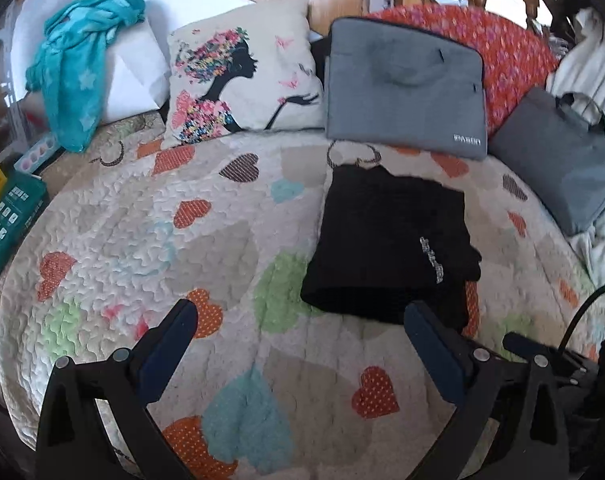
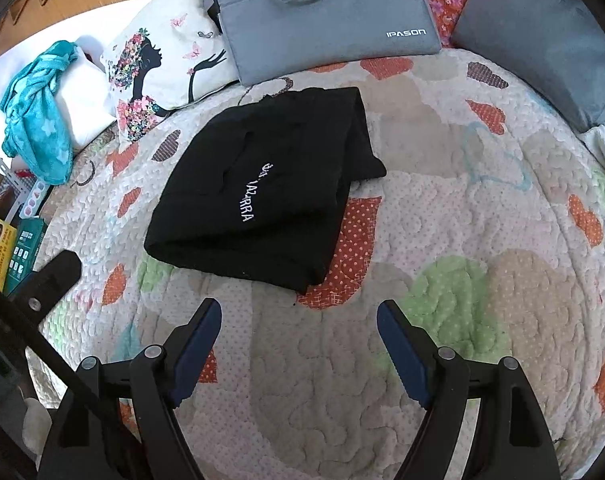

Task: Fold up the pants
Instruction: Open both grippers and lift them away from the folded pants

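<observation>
Folded black fabric pants (image 2: 270, 184) lie on the heart-patterned quilted bed (image 2: 462, 240), just ahead of my right claw (image 2: 298, 320) and ahead-right of my left claw (image 1: 302, 320); both claws gape, holding nothing.

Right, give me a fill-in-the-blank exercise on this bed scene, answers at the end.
1. The pants lie folded on the quilt, and their colour is ____.
2. The left gripper and the right gripper both have their jaws ____.
3. The white lettering on the laptop bag reads ____.
4. The towel draped over the white pillow is ____ in colour.

Answers: black; open; IPASON; teal
</observation>
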`<state>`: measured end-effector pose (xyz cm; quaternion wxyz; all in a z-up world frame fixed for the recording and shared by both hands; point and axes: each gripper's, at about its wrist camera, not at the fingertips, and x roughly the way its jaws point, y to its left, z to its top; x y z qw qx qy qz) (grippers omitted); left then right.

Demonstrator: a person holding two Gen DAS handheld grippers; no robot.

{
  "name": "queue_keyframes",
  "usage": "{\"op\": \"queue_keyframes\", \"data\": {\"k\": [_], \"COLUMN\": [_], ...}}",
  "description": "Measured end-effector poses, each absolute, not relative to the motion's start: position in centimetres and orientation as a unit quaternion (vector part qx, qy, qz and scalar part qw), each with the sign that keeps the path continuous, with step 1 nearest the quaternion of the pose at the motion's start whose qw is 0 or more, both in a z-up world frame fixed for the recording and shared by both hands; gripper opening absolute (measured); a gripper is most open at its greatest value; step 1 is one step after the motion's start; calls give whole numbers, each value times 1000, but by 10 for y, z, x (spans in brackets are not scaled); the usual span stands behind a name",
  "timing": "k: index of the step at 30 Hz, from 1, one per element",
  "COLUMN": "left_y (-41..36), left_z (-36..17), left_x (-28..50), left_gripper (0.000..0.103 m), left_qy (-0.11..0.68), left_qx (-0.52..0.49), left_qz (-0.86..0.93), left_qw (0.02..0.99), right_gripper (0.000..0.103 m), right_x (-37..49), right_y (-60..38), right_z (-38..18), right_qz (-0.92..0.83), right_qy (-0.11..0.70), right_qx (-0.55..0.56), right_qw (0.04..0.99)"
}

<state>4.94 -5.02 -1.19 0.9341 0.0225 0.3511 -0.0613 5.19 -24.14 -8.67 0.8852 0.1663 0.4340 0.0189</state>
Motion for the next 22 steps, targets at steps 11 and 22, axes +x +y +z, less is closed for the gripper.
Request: {"op": "queue_keyframes", "data": {"k": [11,22], "left_y": [-53,-48], "left_z": [-21,-32], "left_x": [54,61], "left_gripper": [102,102], "left_qy": [385,416], "left_qx": [18,4], "left_qz": [-78,-74], "left_qw": [919,906], "right_gripper": [85,86], "right_x": [54,56], "right_y": [-239,-235], "right_z": [-91,-94], "right_qz": [17,19], "right_qy": [442,447], "right_qx": [163,153], "right_qw": [882,881]}}
